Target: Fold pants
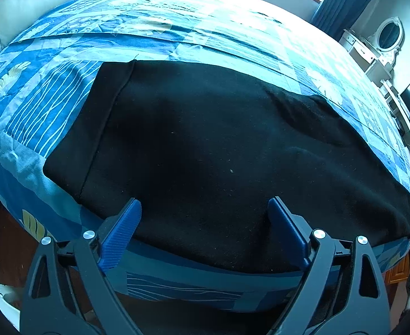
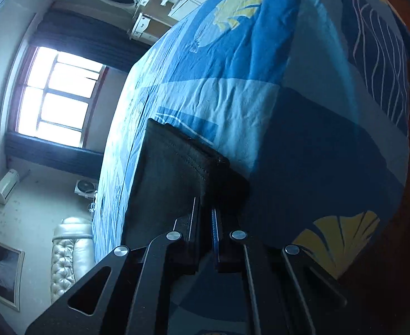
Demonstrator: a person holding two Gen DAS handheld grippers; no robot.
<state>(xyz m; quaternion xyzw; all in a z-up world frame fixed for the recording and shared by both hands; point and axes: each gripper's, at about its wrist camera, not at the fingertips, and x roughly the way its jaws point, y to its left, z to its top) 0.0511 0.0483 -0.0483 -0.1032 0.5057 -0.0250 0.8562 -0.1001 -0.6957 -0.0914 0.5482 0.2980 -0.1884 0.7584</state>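
The black pants [image 1: 219, 153] were spread on the bed [image 1: 51, 106]; the right tongs [image 2: 206, 209] were pinched on a corner for folding, the left tongs [image 1: 205, 209] spread wide above the near edge.

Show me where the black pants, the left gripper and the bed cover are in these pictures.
black pants [image 1: 205, 145]: left wrist view, middle of the flat dark cloth.
left gripper [image 1: 205, 212]: left wrist view, midway between its blue fingertips, which stand wide apart.
bed cover [image 1: 154, 19]: left wrist view, bare patterned part behind the pants.

Left gripper [image 1: 205, 217]: jaws spread wide, angled downward, nothing pinched. Right gripper [image 2: 206, 215]: jaws closed together, clamping the pants [image 2: 174, 173].
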